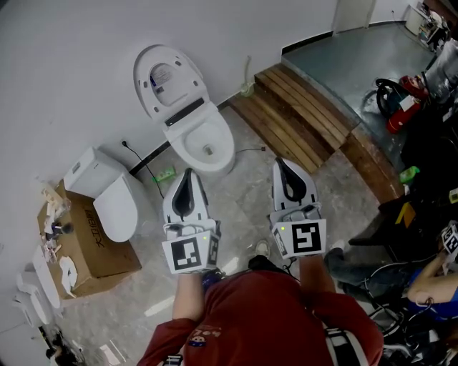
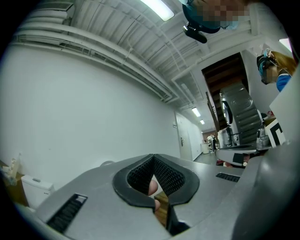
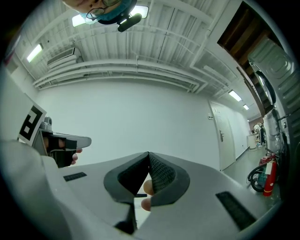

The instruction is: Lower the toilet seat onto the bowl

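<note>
While the toilet seat point(image 1: 166, 77) is standing raised against the wall behind the bowl point(image 1: 207, 146), the left gripper point(image 1: 187, 179) and right gripper point(image 1: 283, 168) are hovering short of it, both clenched on nothing. The approach is likely underway; next, one gripper is needing to reach the seat's top edge and tip it forward.

Site: indoor test or workshop space, not a fitted bathroom. Evidence:
- toilet point(image 1: 204, 143) on a stone-pattern floor point(image 1: 243, 207) against a bare white wall point(image 1: 64, 64)
- second toilet point(image 1: 107, 196) beside a cardboard box point(image 1: 93, 250)
- slatted wooden platform point(image 1: 300, 118)
- fire extinguisher point(image 3: 268, 180)
- ribbed ceiling point(image 2: 108, 33) with strip lights point(image 2: 157, 7)
- corridor door point(image 3: 225, 140)
</note>
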